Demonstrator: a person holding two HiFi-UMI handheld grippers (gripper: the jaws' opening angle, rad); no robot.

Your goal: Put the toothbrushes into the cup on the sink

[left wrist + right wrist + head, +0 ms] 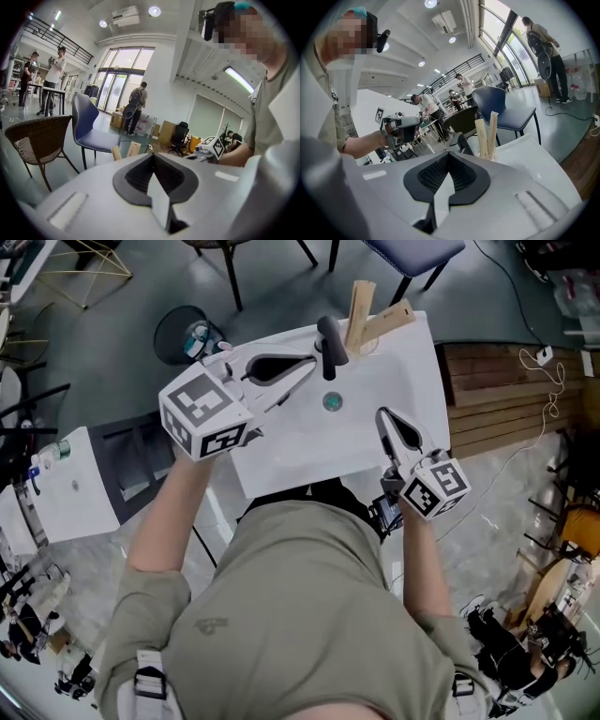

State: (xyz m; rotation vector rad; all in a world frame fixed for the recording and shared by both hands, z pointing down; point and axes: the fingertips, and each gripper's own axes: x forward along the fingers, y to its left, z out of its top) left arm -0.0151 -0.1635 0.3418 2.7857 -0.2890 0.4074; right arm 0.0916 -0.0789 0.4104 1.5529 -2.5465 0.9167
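So, both toothbrushes (pixel 361 307) stand upright in the cup (pixel 485 153) at the sink's (pixel 394 390) back edge, upper middle of the head view, just right of the dark faucet (pixel 330 341). The left gripper (pixel 312 361) hovers left of the faucet and the right gripper (pixel 382 416) sits lower right. Both have jaws closed on nothing.

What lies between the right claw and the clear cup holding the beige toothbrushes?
Only bare white sink top separates the right claw from the clear cup, shown in the head view; the round drain lies off that line.
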